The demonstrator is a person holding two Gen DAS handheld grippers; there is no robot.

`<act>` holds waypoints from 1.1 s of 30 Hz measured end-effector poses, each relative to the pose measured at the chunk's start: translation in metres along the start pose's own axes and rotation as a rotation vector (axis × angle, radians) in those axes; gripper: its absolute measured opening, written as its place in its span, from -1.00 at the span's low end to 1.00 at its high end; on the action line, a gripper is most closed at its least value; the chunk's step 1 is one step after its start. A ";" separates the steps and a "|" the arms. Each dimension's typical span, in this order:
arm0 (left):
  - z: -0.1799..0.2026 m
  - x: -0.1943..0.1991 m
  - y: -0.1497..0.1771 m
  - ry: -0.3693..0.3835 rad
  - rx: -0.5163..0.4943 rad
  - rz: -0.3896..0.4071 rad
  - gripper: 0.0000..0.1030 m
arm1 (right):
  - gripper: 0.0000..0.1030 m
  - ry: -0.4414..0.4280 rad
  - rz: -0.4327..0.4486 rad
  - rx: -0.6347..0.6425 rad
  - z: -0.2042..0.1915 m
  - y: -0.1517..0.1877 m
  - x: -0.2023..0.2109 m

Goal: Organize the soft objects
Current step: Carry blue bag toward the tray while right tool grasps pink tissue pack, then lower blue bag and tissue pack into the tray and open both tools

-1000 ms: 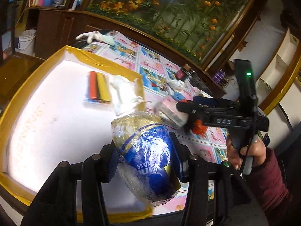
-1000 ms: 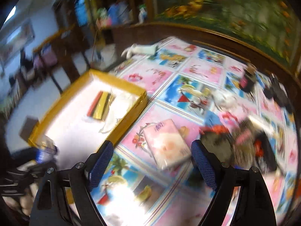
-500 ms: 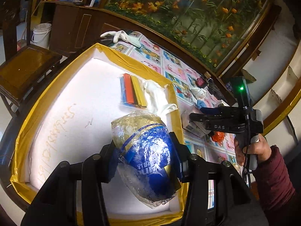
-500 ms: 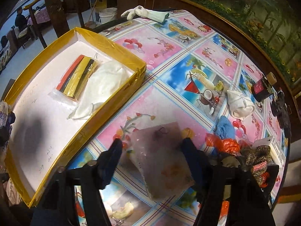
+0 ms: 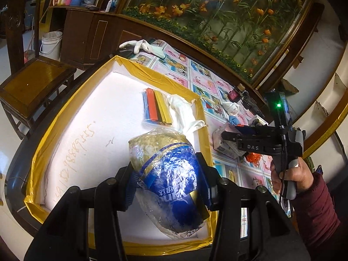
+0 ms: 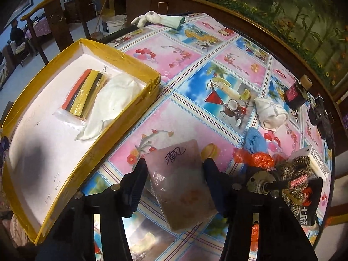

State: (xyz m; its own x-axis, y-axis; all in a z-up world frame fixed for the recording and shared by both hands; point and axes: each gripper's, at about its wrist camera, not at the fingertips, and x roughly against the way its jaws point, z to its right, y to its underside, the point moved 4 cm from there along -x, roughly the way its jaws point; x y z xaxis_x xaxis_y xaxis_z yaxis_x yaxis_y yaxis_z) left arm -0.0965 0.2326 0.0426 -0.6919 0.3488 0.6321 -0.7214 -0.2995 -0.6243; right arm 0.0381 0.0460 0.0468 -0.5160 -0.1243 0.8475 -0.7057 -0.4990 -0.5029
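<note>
My left gripper [image 5: 168, 174] is shut on a crinkled blue and gold plastic bag [image 5: 165, 145], held above the near part of a white foam box with yellow taped rims [image 5: 165, 80]. In the box lie a pack of coloured strips [image 5: 155, 106] and a white glove [image 5: 182, 111]. My right gripper [image 6: 175, 169] is shut on a pink tissue pack [image 6: 182, 184] over the patterned tablecloth, just right of the box [image 6: 121, 56]. The left wrist view shows that gripper [image 5: 230, 134] in a hand with a maroon sleeve.
Right of the tissue pack lie a blue cloth [image 6: 254, 141], an orange plastic bag [image 6: 254, 158], a rolled white sock [image 6: 270, 113], a dark bottle [image 6: 296, 93] and a braided cord [image 6: 298, 169]. A white glove [image 6: 158, 19] lies at the table's far edge. A wooden chair [image 5: 32, 82] stands left of the box.
My right gripper's jaws came in from wide apart and closed on the tissue pack. The left gripper, still holding the bag, drifted a little over the box.
</note>
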 end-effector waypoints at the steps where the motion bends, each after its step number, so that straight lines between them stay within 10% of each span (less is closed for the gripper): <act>1: -0.001 0.001 -0.004 0.001 0.003 -0.004 -0.10 | -0.09 -0.002 0.005 -0.005 0.000 0.001 0.003; 6: -0.005 -0.002 -0.037 -0.066 -0.056 -0.003 -0.09 | -0.10 -0.030 0.098 -0.097 0.010 -0.003 0.038; 18: -0.066 -0.129 -0.113 -0.275 0.022 -0.111 -0.07 | -0.09 -0.503 0.112 -0.302 -0.036 -0.031 0.034; 27: -0.067 -0.103 -0.123 -0.095 0.136 -0.078 0.15 | -0.09 -0.723 0.016 -0.372 -0.057 -0.039 0.003; 33: -0.052 -0.027 -0.112 -0.015 0.098 0.090 0.25 | -0.08 -0.859 -0.089 -0.393 -0.075 -0.037 -0.019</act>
State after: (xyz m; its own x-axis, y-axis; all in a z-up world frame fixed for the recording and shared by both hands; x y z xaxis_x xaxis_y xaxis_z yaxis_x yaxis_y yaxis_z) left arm 0.0044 0.3027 0.0715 -0.7540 0.3029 0.5828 -0.6549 -0.4151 -0.6316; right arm 0.0377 0.1316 0.0368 -0.0297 -0.7662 0.6419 -0.9188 -0.2319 -0.3193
